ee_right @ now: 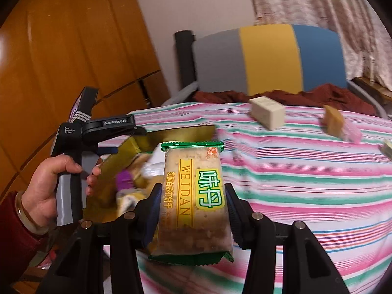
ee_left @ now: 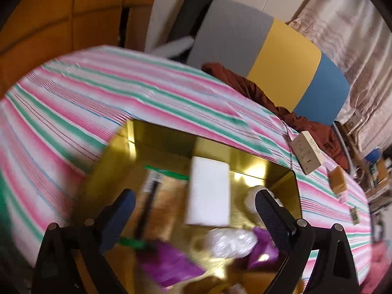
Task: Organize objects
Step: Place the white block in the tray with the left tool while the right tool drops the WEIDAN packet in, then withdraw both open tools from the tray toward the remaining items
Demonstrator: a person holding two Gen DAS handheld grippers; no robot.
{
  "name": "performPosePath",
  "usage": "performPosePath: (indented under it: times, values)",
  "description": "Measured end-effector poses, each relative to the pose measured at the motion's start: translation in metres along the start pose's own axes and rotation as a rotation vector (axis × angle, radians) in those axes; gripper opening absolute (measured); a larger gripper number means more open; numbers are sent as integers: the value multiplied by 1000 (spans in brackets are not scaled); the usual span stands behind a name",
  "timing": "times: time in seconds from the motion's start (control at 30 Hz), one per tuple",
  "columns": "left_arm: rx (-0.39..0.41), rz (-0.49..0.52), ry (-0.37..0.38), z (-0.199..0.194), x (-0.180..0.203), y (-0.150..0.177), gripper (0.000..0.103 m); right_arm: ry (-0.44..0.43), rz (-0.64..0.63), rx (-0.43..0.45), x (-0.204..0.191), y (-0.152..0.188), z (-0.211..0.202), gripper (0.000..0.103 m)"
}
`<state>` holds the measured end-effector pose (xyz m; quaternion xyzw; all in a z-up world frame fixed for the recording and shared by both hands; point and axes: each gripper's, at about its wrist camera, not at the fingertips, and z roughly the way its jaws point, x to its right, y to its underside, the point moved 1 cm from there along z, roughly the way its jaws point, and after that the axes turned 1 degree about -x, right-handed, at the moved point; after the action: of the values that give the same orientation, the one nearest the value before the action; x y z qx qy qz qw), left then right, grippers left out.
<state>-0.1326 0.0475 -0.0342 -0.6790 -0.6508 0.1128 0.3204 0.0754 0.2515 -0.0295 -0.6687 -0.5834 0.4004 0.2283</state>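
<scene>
Right gripper (ee_right: 191,203) is clamped on a cracker packet (ee_right: 193,196), green-edged wrapper with a yellow "WEIDAN" band, held upright between the two pads above the striped bedspread (ee_right: 306,183), just right of the gold box (ee_right: 171,132). Left gripper (ee_left: 196,208) has its jaws spread wide with nothing between them, hovering over the gold box (ee_left: 245,156). Inside the box: a white rectangular pack (ee_left: 209,193), a second cracker packet (ee_left: 161,196) with a green top edge, purple wrappers (ee_left: 169,264) and a clear plastic bag (ee_left: 230,242); contents are motion-blurred. In the right wrist view, the person's left hand (ee_right: 49,188) grips the left tool's handle, red sleeve and a bangle at the wrist. Loose on the bedspread, well apart from the box: a cream carton (ee_right: 267,112) and a tan block (ee_right: 333,120). Behind: a grey, yellow and blue headboard (ee_right: 269,58) with dark red fabric (ee_right: 318,95) at its foot.
</scene>
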Motion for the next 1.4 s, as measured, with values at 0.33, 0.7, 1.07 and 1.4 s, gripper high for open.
performPosePath:
  times: [0.33, 0.7, 1.07, 1.4]
  values:
    - [161, -38, -136, -78, -57, 8, 103, -256, -161, -114, -85, -7, 27, 49]
    - [187, -109, -153, -101, -84, 16, 103, -449, -224, -433, -131, -4, 117, 49]
    - [154, -92, -116, -95, -64, 27, 103, -418, -172, -336, -104, -29, 103, 53]
    - [119, -29, -67, -86, -22, 43, 103, -256, -36, -181, -51, -32, 56, 53]
